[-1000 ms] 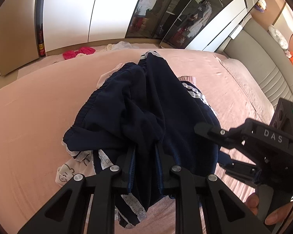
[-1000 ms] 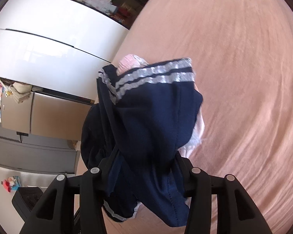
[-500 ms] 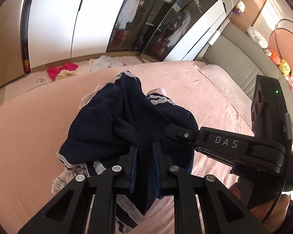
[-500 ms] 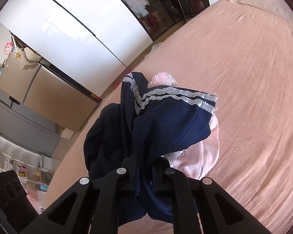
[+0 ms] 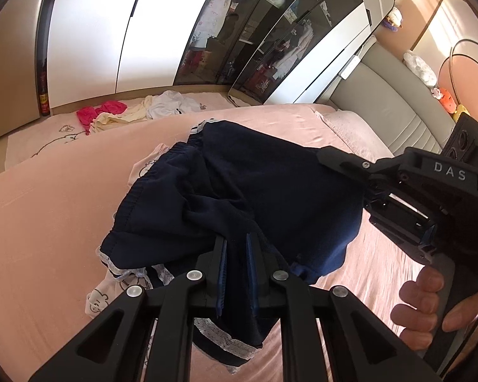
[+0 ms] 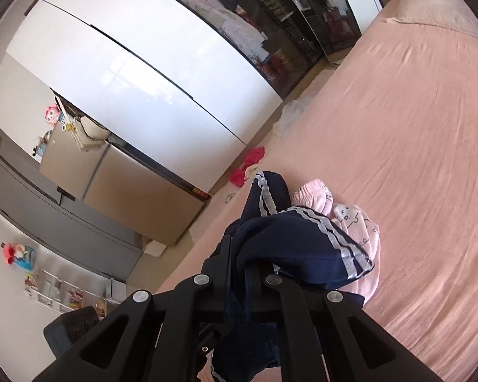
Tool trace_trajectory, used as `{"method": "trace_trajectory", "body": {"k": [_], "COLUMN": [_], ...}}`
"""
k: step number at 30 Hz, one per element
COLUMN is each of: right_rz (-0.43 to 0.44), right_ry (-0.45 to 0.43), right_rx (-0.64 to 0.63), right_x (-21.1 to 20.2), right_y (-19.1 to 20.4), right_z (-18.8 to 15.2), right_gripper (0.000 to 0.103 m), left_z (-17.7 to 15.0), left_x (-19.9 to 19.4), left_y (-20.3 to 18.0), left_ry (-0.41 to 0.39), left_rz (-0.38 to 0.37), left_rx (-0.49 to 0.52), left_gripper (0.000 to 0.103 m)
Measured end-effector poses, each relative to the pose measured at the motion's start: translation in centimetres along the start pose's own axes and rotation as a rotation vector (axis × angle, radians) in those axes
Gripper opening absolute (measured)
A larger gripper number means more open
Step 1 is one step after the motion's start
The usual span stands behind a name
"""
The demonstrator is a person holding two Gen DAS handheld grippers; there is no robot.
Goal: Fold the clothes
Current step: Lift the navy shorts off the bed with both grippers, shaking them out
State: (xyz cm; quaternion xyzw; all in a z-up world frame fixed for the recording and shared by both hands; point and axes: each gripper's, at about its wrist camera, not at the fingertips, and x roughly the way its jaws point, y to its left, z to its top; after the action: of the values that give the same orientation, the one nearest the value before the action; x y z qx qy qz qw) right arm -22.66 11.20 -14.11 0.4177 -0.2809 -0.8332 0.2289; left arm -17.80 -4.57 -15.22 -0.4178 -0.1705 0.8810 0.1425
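A navy garment (image 5: 255, 175) with silver-white side stripes (image 6: 334, 242) hangs bunched above the pink bed (image 5: 47, 222), pinched by both grippers. My left gripper (image 5: 237, 242) is closing tight on a fold at its near edge. My right gripper (image 5: 328, 157) reaches in from the right and bites the garment's right side; in its own view the right gripper (image 6: 240, 254) has cloth squeezed between its closing jaws. Under the navy garment lies a pale pink printed garment (image 6: 357, 222), whose edges show in the left view (image 5: 102, 293).
A hand (image 5: 420, 302) holds the right gripper's handle. Red (image 5: 100, 111) and white (image 5: 172, 105) clothes lie on a floor mat beyond the bed. A grey headboard (image 5: 382, 105) stands at right, with wardrobes (image 5: 127, 31) behind. Bare sheet (image 6: 414, 127) spreads to the right.
The right gripper's jaws went from wide around the navy cloth to closed on it. Both grippers rose, lifting and stretching the garment off the pink one.
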Motion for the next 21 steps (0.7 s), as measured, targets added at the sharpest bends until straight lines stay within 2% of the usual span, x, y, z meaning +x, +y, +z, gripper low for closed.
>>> {"method": "trace_trajectory", "body": {"k": [6, 11, 21], "right_rz": [-0.018, -0.114, -0.176], "right_ry": [-0.018, -0.009, -0.077], "right_rx": [-0.044, -0.098, -0.12], "right_x": [-2.1, -4.1, -11.3], "right_y": [1.0, 1.9, 1.7], "right_z": [1.0, 1.5, 2.3], "right_gripper": [0.004, 0.004, 0.004], "left_z": [0.3, 0.6, 1.1], "left_x": [-0.2, -1.2, -3.1], "left_y": [-1.2, -2.6, -8.0], "left_ry": [0.007, -0.005, -0.015], "left_rz": [0.017, 0.013, -0.013], "left_rx": [0.029, 0.042, 0.114], "left_gripper": [0.005, 0.005, 0.005]}}
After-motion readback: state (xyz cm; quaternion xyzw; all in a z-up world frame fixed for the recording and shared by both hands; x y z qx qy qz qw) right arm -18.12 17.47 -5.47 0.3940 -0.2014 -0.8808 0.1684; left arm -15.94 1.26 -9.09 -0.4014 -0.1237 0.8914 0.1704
